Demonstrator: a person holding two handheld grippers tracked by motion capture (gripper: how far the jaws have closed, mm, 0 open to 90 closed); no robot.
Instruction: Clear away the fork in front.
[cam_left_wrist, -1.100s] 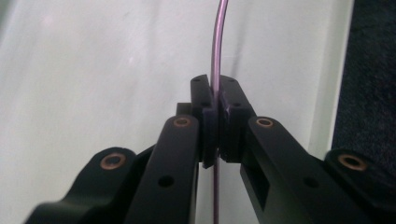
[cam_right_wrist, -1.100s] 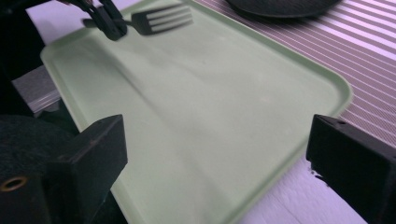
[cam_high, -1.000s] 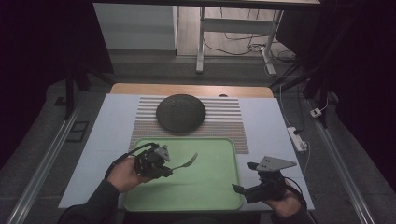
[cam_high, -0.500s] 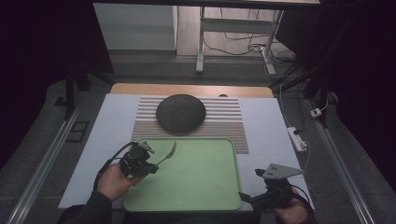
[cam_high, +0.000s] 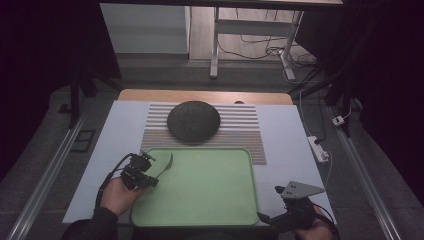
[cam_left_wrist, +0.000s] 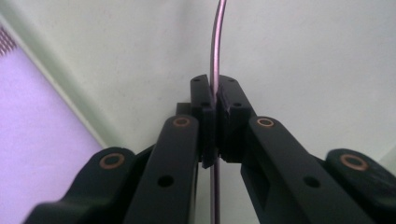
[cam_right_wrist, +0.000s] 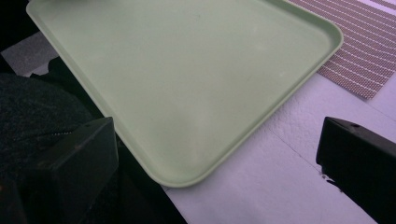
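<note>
A light green tray (cam_high: 215, 190) lies at the near middle of the table. My left gripper (cam_high: 152, 172) is at the tray's left rim, shut on the thin handle of a metal utensil (cam_high: 167, 160) whose head points up over the tray's far left corner. In the left gripper view the handle (cam_left_wrist: 215, 56) runs edge-on between the pressed pads of my left gripper (cam_left_wrist: 215, 107), above the tray floor (cam_left_wrist: 299, 56). My right gripper (cam_high: 270, 220) hangs at the tray's near right corner. In its own view my right gripper (cam_right_wrist: 215, 158) stands wide open and holds nothing, over the tray corner (cam_right_wrist: 187, 70).
A dark round domed object (cam_high: 193, 121) rests on a striped mat (cam_high: 240, 135) beyond the tray. A white power strip (cam_high: 320, 149) lies at the table's right edge. A dark sleeve (cam_right_wrist: 37, 112) covers the lower left of the right gripper view.
My left gripper has carried the utensil leftward, from over the tray's middle to its left rim. My right gripper has drawn back toward the table's near edge.
</note>
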